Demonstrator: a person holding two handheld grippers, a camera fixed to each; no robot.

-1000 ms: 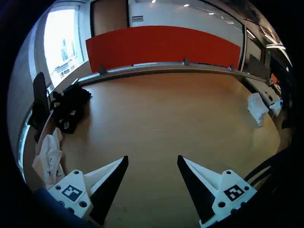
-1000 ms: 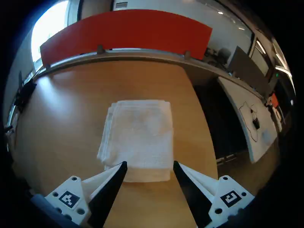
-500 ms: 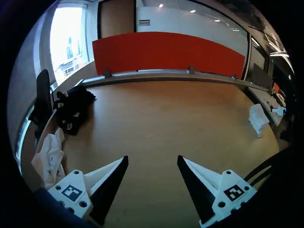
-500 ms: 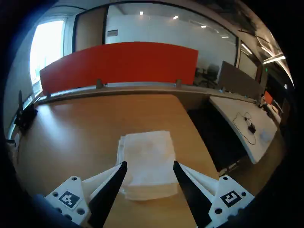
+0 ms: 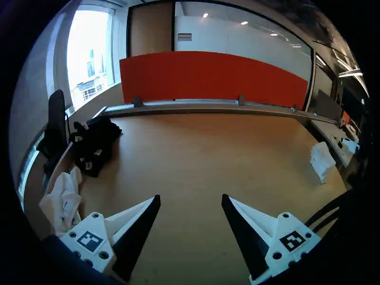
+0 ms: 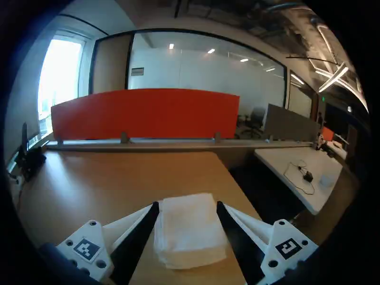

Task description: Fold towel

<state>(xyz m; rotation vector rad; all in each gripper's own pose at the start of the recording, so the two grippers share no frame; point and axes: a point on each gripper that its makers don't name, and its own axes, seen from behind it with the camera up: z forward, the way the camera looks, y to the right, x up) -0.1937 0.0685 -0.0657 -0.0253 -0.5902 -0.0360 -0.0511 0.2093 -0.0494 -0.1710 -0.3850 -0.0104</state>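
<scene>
The towel (image 6: 190, 232) is white and folded into a thick, neat rectangle. In the right gripper view it lies flat on the wooden tabletop (image 6: 95, 185), near the tabletop's right edge. The right hand-held gripper (image 6: 186, 204) is spread wide, with one finger on each side of the towel's far end. The towel fills most of the gap between them. Whether the fingers (image 6: 137, 232) touch the cloth or stand just clear of it cannot be told. At the far edge of the tabletop stands a long red screen (image 6: 142, 114). To the right, across a dark gap, is a white desk (image 6: 294, 173) with a thin cable (image 6: 297, 167) on it.

In the left gripper view the left hand-held gripper (image 5: 190, 196) is also spread wide and holds nothing. It hangs over a bare stretch of the tabletop, and wood shows between its two dark fingers (image 5: 137, 228). The towel (image 5: 322, 161) shows here as a small white stack at the far right of the tabletop, well apart from this gripper.

On the left side of the tabletop lies a black bundle (image 5: 92, 142). Nearer, at the left edge, is a crumpled white cloth (image 5: 61, 202). A dark chair (image 5: 54, 126) stands just beyond that edge, in front of a bright window (image 5: 90, 61). The red screen runs along the far side here too.
</scene>
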